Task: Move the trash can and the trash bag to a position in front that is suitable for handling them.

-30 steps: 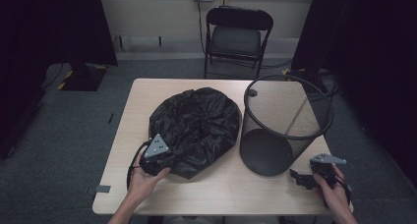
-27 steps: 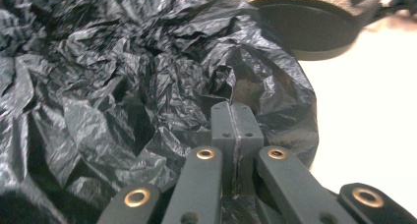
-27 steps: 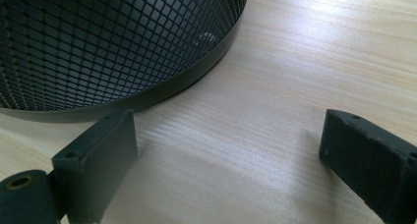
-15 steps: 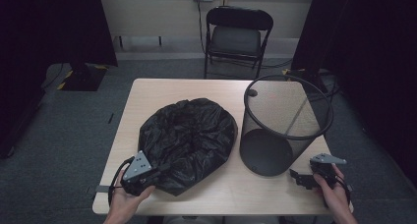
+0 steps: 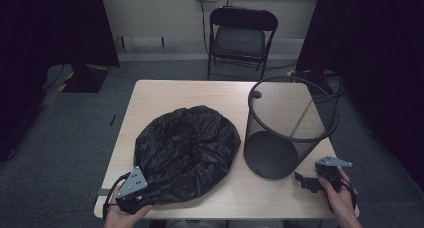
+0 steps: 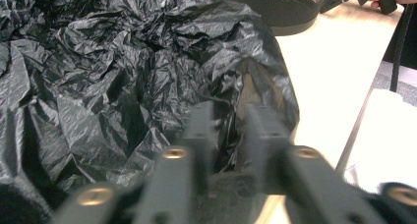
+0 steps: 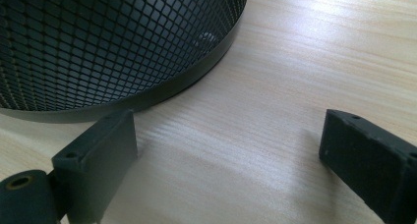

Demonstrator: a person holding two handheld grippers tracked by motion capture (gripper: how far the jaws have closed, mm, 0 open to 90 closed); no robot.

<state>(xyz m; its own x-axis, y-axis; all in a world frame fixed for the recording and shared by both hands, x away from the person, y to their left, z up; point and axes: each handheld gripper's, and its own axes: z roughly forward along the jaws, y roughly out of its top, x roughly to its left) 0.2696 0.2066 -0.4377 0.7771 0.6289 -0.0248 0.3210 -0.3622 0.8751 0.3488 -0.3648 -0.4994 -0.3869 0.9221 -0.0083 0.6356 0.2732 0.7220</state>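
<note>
both hand-held grippers open: left (image 5: 152, 194) jaws just parted at bag (image 5: 187, 150), pulled nearer; right (image 5: 306, 181) unmoved.

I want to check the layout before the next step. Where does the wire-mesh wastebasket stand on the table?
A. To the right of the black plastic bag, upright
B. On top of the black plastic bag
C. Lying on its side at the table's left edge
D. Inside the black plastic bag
A: in the high view the wire-mesh wastebasket stands upright, open end up, right of the crumpled black plastic bag on the table.
</note>
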